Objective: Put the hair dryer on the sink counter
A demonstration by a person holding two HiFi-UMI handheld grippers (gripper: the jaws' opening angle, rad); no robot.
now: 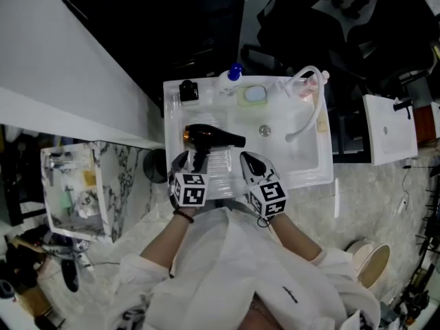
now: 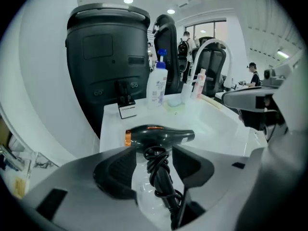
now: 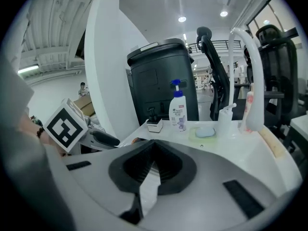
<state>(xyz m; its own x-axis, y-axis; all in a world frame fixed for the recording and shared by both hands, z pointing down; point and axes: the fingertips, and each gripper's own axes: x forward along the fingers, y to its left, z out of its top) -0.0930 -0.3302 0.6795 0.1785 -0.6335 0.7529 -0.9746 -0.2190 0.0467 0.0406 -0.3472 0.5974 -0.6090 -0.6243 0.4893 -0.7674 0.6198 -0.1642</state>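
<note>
The black hair dryer (image 1: 210, 137) with a copper rear ring lies on its side on the left part of the white sink counter (image 1: 173, 124), nozzle pointing right. Its cord is wound round the handle. In the left gripper view the hair dryer (image 2: 159, 134) rests on the counter with that handle running back between the jaws. My left gripper (image 1: 194, 162) (image 2: 154, 160) stands open round the handle, with a gap showing on both sides of it. My right gripper (image 1: 253, 162) (image 3: 153, 148) hovers at the counter's front edge, shut and empty.
Along the back of the counter stand a small black dispenser (image 1: 188, 90), a blue-capped bottle (image 1: 234, 74) and a green soap dish (image 1: 254, 95). A white faucet (image 1: 309, 108) arches over the basin (image 1: 289, 150). A black bin (image 2: 108, 57) stands behind. A second white sink (image 1: 388, 126) is at right.
</note>
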